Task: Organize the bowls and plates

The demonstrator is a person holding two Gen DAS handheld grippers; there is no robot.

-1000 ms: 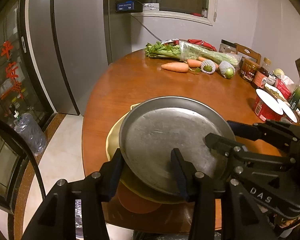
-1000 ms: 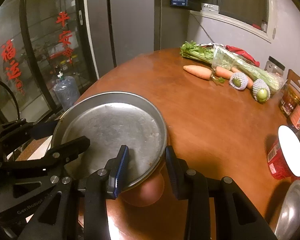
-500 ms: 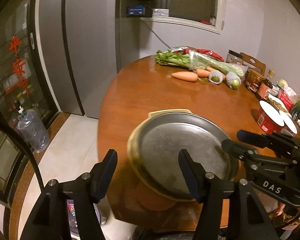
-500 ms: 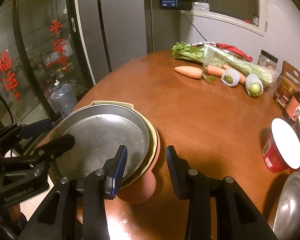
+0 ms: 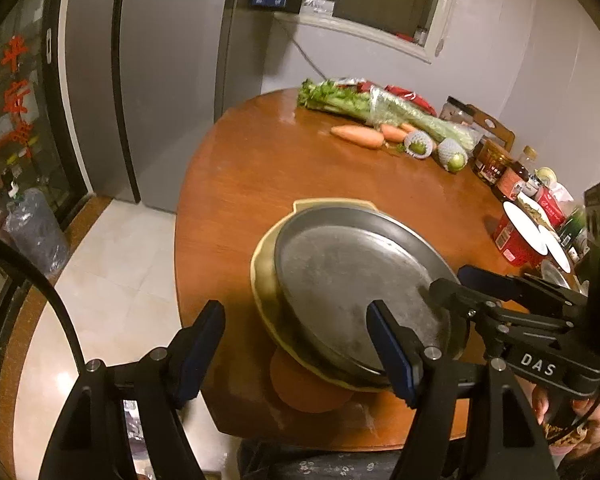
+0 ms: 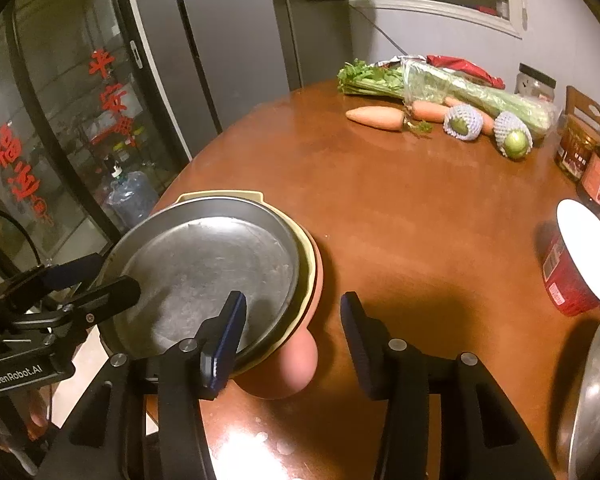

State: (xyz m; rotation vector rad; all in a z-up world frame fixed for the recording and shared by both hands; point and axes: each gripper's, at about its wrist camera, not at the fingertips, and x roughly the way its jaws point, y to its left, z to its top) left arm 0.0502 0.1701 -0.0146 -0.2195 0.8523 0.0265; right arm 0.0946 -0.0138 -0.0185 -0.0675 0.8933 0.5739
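Both sets of fingers, left gripper (image 5: 296, 354) and right gripper (image 6: 292, 344), have just been opening off the metal plate (image 5: 360, 284), which now sits released on the yellow plate (image 5: 262, 276) and orange bowl (image 6: 288, 364) at the table (image 6: 400, 216) edge, so this stack looks done.

A round wooden table (image 5: 260, 168) bore a stack of dishes (image 5: 352, 280) at its near edge, celery (image 5: 364, 104), carrots (image 5: 356, 136) and two netted fruits (image 5: 420, 146) at the far side, and jars (image 5: 492, 158) and a red tub (image 5: 520, 236) along its right.
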